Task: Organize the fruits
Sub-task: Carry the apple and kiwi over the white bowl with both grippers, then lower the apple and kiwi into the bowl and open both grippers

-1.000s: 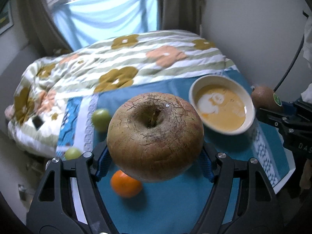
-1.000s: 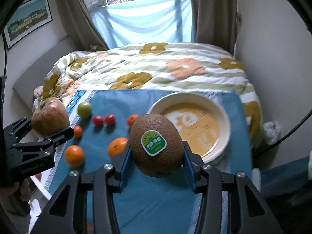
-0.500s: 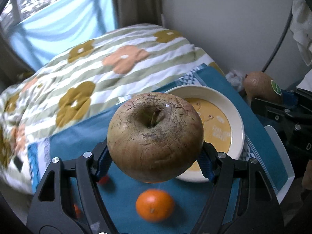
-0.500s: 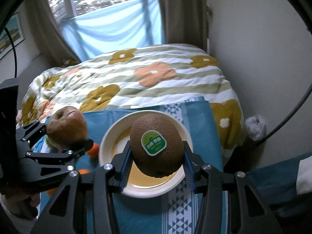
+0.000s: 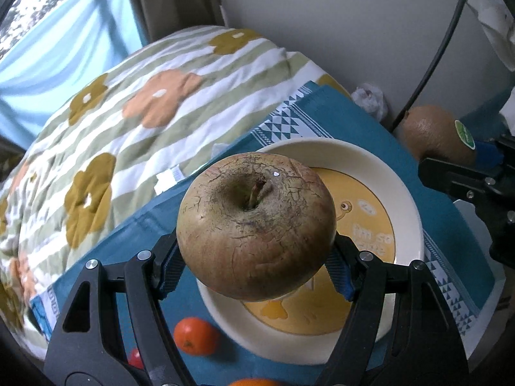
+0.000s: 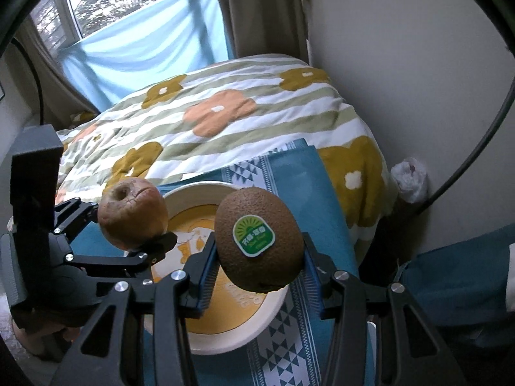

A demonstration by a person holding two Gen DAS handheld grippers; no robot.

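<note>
With the left tongs [image 5: 256,268] clamping the wrinkled apple [image 5: 256,226] and the right tongs [image 6: 257,268] clamping the kiwi [image 6: 259,239] above the cream plate [image 5: 406,199] at frame centre, each fruit was best lowered onto it before release.

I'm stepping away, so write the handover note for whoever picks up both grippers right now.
Left gripper: shut on the apple, held above the near-left part of the plate.
Right gripper: shut on the kiwi, also above the plate.
Plate: on the blue cloth, nothing in it yet.
Still loose on the cloth: an orange and a small red fruit near the plate; there may be more out of view.
Left to do: set down apple and kiwi, then gather the rest.
</note>
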